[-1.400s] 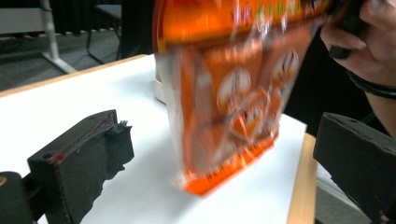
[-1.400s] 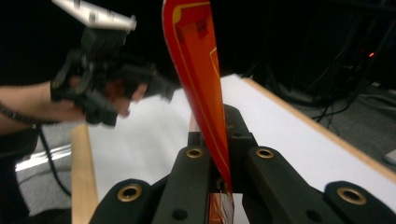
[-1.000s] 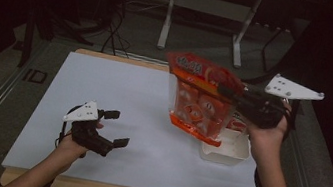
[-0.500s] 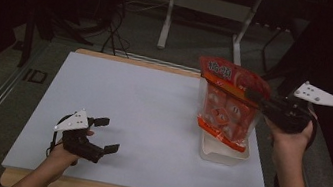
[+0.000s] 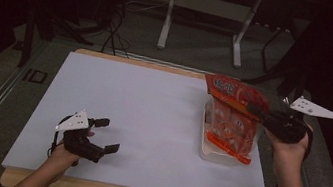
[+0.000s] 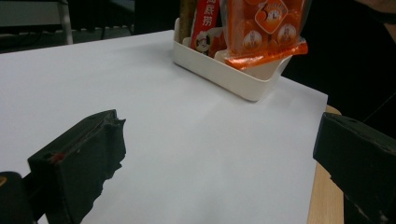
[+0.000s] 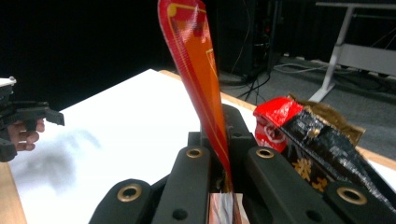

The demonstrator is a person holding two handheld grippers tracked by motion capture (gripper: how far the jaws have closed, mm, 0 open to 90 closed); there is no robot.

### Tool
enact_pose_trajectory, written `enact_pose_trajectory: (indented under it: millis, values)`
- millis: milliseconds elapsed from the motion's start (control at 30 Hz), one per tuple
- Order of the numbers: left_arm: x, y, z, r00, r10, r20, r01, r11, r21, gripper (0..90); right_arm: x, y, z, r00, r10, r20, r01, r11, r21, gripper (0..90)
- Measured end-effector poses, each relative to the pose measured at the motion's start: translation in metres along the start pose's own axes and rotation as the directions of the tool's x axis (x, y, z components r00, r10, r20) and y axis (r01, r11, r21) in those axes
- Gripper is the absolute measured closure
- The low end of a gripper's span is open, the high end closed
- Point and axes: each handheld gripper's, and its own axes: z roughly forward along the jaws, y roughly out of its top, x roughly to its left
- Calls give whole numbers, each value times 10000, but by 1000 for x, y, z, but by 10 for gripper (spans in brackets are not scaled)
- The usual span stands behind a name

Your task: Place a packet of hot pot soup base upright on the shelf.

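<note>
From the high view I see my right tongs (image 5: 257, 110) clamped on the upper right edge of the orange snack bag (image 5: 232, 121); the bag hangs upright, long axis near vertical, its bottom edge over the white tray (image 5: 218, 156) at the right side of the desk (image 5: 141, 115), and I judge it just short of seated; my left tongs (image 5: 107, 135) rest at the near left, jaws spread with nothing between them, well apart from the tray, so the right hand is plainly the nearer one and the coming move looks like a straight lowering into the tray. In the left gripper view the tray (image 6: 219, 72) sits far ahead across the white sheet; the orange bag (image 6: 261, 32) hangs at its right end with its lower seam at the rim, beside a red packet (image 6: 205, 23) already standing inside. In the right gripper view the bag (image 7: 198, 79) rises edge-on from between my closed jaws; a red and black packet (image 7: 299, 130) lies just to the right, and the left tongs (image 7: 28, 114) show far off at the left.
</note>
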Motion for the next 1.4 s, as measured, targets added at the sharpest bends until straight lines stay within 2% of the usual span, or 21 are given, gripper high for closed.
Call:
enact_pose_trajectory:
  millis: [200,300,400,500,767,967,1067,1333,1400]
  values:
    - [2,-2,-1,9999,-102,0,102,9999,-54,11,-6,-12,7,9992,367,-177,-367,9993,35,900]
    - [3,-2,-1,9999,-107,-25,107,9999,-8,10,-7,-18,12,9992,368,-140,-367,9993,80,900]
    - [3,-4,-1,9998,-174,-38,174,9998,-3,11,-10,-26,19,9981,597,-165,-592,9978,297,900]
    - [5,-4,-1,9998,-205,-63,205,9998,16,10,-14,-34,23,9952,940,-268,-934,9953,254,900]
    - [5,-5,1,9997,-250,-28,250,9997,18,11,-25,-50,16,9890,1445,-309,-1448,9894,-97,899]
    - [6,-5,1,9994,-337,-58,337,9994,-11,11,-32,-66,14,9857,1679,-156,-1680,9857,-100,896]
    - [6,-6,1,9992,-390,-69,390,9992,35,11,-34,-71,12,9814,1899,-286,-1905,9815,-206,896]
    - [6,-7,2,9991,-416,-19,416,9991,75,10,-41,-78,10,9790,2029,-178,-2033,9789,-229,888]
    - [6,-7,2,9990,-448,-37,448,9990,46,10,-42,-77,10,9808,1951,54,-1949,9805,-232,886]
